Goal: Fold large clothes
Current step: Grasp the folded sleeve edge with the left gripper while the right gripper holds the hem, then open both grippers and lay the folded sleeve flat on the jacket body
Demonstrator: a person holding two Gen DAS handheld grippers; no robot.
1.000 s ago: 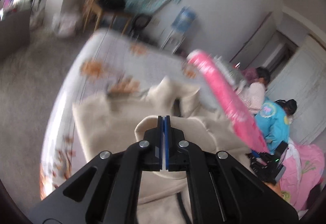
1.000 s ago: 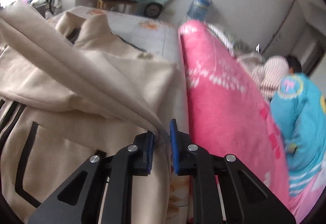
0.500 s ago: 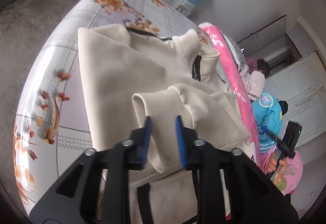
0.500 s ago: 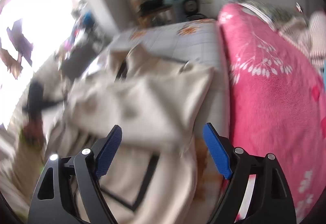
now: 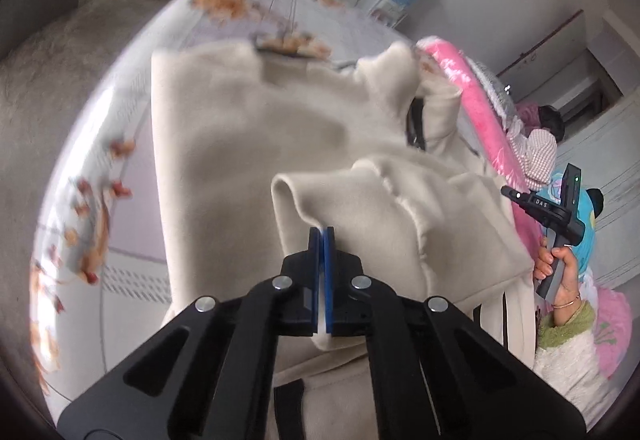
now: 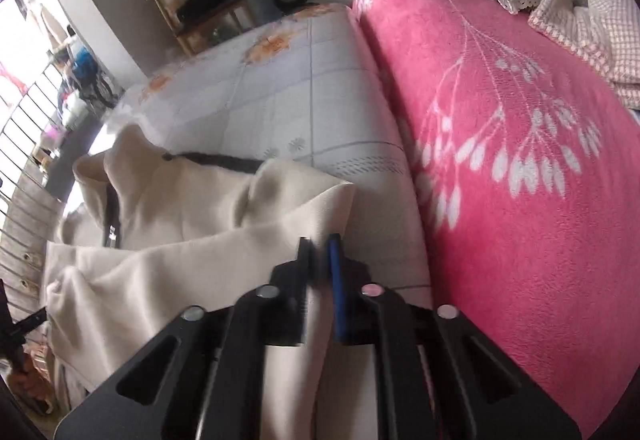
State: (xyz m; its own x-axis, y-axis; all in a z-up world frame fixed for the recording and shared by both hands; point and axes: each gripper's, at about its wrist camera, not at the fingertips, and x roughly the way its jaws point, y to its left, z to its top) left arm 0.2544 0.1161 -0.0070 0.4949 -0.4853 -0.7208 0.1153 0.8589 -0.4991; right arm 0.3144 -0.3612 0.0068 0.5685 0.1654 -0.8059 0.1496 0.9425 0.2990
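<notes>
Nearest, the left gripper (image 5: 321, 236) is clamped on a thick fold of the cream jacket (image 5: 224, 128); the right gripper (image 6: 320, 246) stands nearly closed over its edge, grip uncertain. Soft, bulky and limp, it lies on the floral bed (image 6: 280, 80) beside a pink blanket (image 6: 520, 160), probably best held by hems and seams.

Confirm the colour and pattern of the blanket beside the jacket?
Pink blanket with a white leaf-spray print, clearest in the right wrist view.

Matt cream fleece jacket (image 5: 248, 128), apparently soft; fuzzy pink blanket (image 6: 520, 144); smooth printed bedsheet (image 6: 280, 100).
</notes>
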